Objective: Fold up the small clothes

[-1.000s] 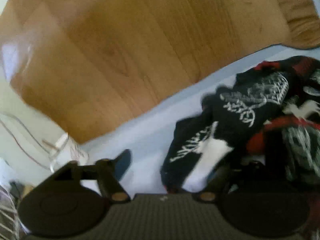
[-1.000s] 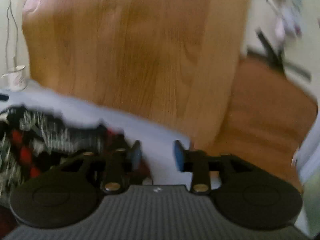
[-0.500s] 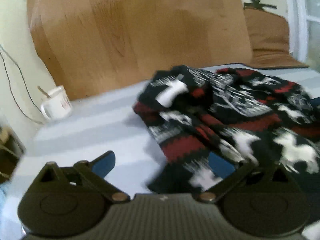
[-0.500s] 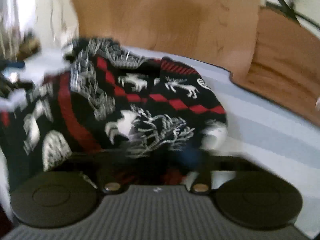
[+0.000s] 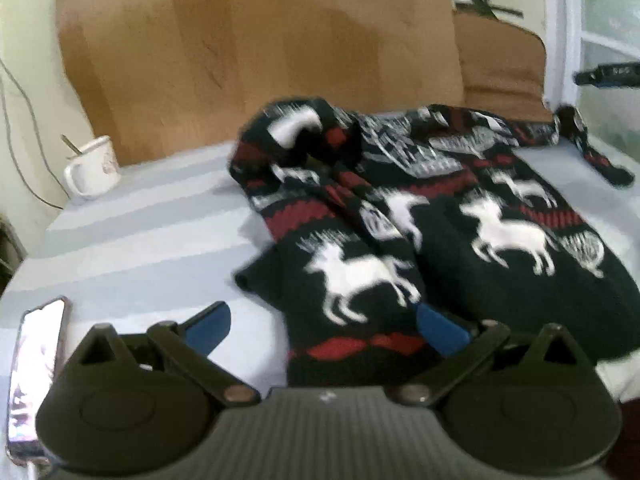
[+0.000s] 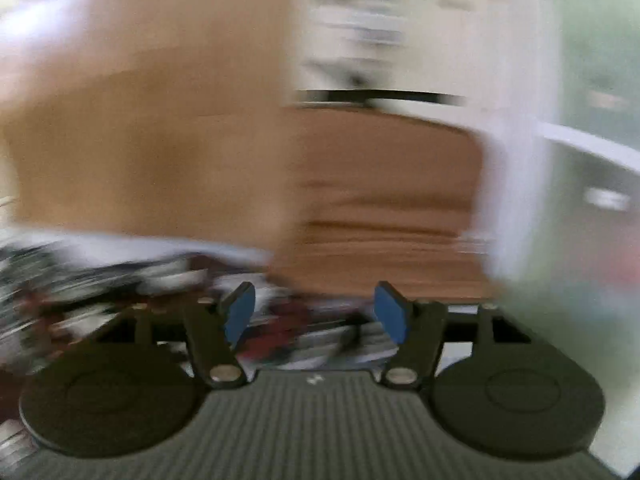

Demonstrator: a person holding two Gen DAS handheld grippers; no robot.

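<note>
While both grippers stand over the bed (image 5: 132, 236), one sweater (image 5: 452, 216), black with red bands and white horses, lies rumpled on its striped sheet. Left gripper (image 5: 324, 326): spread wide, nothing pinched, the sweater's near hem lying between its two blue pads (image 5: 208, 326). Right gripper (image 6: 316, 312): jaws opening, blurred sweater cloth seen in the gap below, not pressed by either pad. One mug (image 5: 94, 168) sits far left of the sweater, by the headboard (image 5: 256, 56). One phone (image 5: 38, 376) lies near left of the sweater.

Daylit, soft focus, fisheye bending (right wrist view smeared by motion).
</note>
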